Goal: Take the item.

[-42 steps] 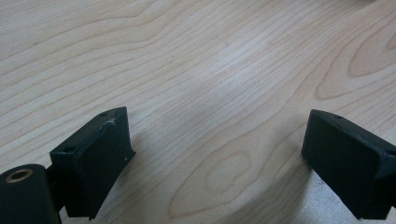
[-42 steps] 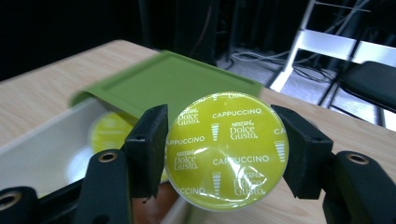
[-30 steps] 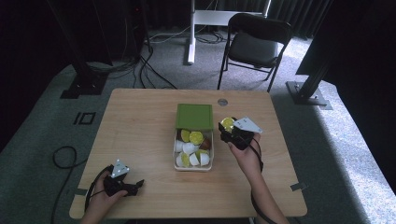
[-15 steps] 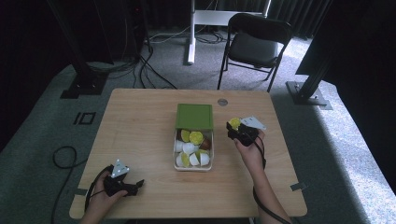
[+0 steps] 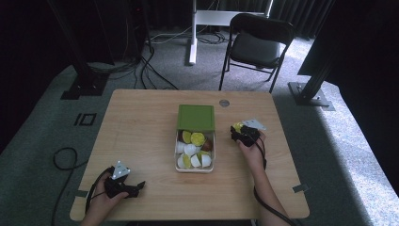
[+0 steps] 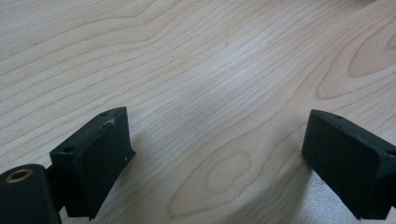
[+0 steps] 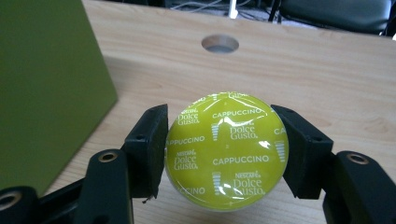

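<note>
Coffee capsule (image 7: 227, 150), the yellow-green one with a shiny foil lid, sits squeezed between the fingers (image 7: 148, 149) of the right gripper (image 5: 244, 133), lid facing the camera that rides on it. The pads press on opposite sides of its round rim, which looks like the sensible place to grip: the rim is stiff, while the foil would dent. In the high view the capsule shows as a yellow spot (image 5: 238, 126) at the front of that gripper, low over the bare table (image 5: 141, 122) just to the right of the box, well clear of the other capsules.

The box (image 5: 195, 161) lies in the middle of the table, a white tray packed with more white, yellow and brown capsules, and its green lid (image 5: 196, 117) is folded back on the far side so the contents are open to reach. The green panel beside the held capsule in the right gripper view is that same lid (image 7: 46, 84), so the hand is working close along the box's edge. My guess is that capsules are being moved one at a time between box and table, and that this one is about to be set down on the wood beside the box.

The left gripper (image 5: 123, 184) rests near the front left corner, far from the box, its fingers (image 6: 95, 161) spread wide with nothing but wood grain between them, most likely parked out of the way
</note>
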Tool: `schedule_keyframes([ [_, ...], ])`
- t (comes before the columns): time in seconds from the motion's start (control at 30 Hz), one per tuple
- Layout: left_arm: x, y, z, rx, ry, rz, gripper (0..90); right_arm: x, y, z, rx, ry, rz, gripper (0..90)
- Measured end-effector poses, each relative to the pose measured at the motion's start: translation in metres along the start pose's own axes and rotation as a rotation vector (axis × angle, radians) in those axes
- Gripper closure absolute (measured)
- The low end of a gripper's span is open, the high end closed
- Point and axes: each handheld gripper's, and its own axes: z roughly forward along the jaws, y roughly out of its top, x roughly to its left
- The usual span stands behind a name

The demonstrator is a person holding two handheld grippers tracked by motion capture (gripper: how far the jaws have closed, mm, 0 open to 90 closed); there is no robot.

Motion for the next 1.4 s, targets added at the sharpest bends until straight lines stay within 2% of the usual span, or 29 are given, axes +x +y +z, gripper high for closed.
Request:
schedule_keyframes([
  [0.33, 0.000, 0.000, 0.000, 0.000, 0.000, -0.001, 9.2, -0.006, -0.007, 0.021, 0.056, -0.010, 0.005, 39.8],
  [0.5, 0.000, 0.000, 0.000, 0.000, 0.000, -0.001, 9.3, -0.007, -0.009, 0.028, 0.084, -0.015, 0.003, 39.7],
  [0.6, 0.000, 0.000, 0.000, 0.000, 0.000, -0.001, 9.3, -0.006, -0.008, 0.028, 0.082, -0.005, -0.002, 39.6],
  [0.67, 0.000, 0.000, 0.000, 0.000, 0.000, 0.000, 9.3, -0.005, -0.008, 0.028, 0.085, -0.003, -0.006, 39.5],
  [0.83, 0.000, 0.000, 0.000, 0.000, 0.000, 0.000, 9.2, -0.007, -0.008, 0.029, 0.099, 0.008, 0.021, 37.2],
  [0.97, 0.000, 0.000, 0.000, 0.000, 0.000, -0.001, 9.3, -0.007, -0.007, 0.027, 0.096, 0.024, 0.026, 28.8],
  [1.27, 0.000, 0.000, 0.000, 0.000, 0.000, -0.001, 9.2, -0.009, 0.002, 0.010, 0.037, 0.083, -0.005, 16.2],
  [1.37, 0.000, 0.000, 0.000, 0.000, 0.000, 0.000, 9.2, -0.008, 0.002, 0.006, 0.033, 0.100, -0.026, 13.1],
  [1.4, 0.000, 0.000, 0.000, 0.000, 0.000, 0.000, 9.2, -0.009, 0.001, 0.004, 0.039, 0.107, -0.056, 13.1],
])
